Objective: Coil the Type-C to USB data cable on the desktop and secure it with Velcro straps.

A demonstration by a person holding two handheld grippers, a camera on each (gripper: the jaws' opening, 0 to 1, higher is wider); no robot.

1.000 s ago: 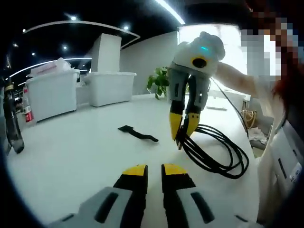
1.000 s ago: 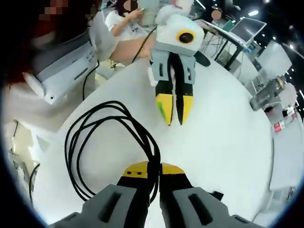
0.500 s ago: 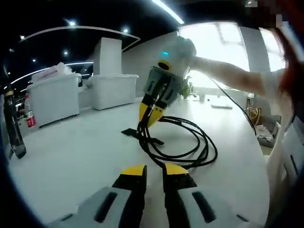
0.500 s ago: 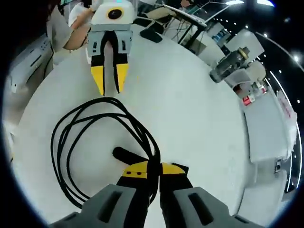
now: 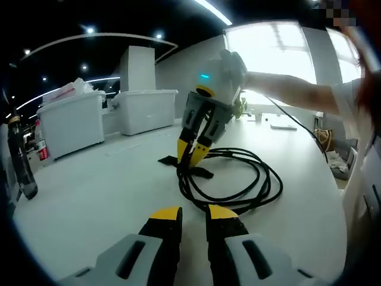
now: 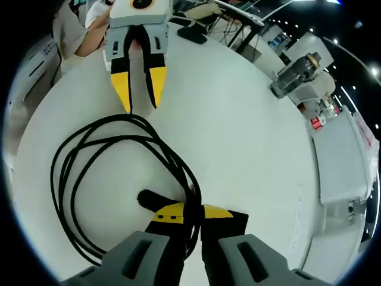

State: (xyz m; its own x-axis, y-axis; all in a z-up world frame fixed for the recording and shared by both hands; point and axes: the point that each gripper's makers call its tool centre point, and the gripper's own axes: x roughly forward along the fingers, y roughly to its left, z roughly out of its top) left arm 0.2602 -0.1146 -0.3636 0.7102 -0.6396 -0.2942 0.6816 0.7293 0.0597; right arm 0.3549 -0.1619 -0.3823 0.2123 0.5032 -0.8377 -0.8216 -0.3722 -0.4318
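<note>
On the white tabletop [image 6: 250, 137] my coiled cable [image 6: 89, 179] lies limp and springy; my right gripper [image 6: 186, 213] pinches its gathered strands over the strap [image 5: 196, 171]. My left gripper [image 5: 193, 214] hovers, jaws narrow, empty. Best hold: the bunched crossing.

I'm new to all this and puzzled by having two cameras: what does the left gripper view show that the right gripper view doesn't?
Left gripper view alone: two white storage bins, a dark bottle, a bright window. Right gripper view alone: the right gripper shut on the cable, seen close up. Both: the coiled black cable, the black Velcro strap under it, the white desktop.
</note>
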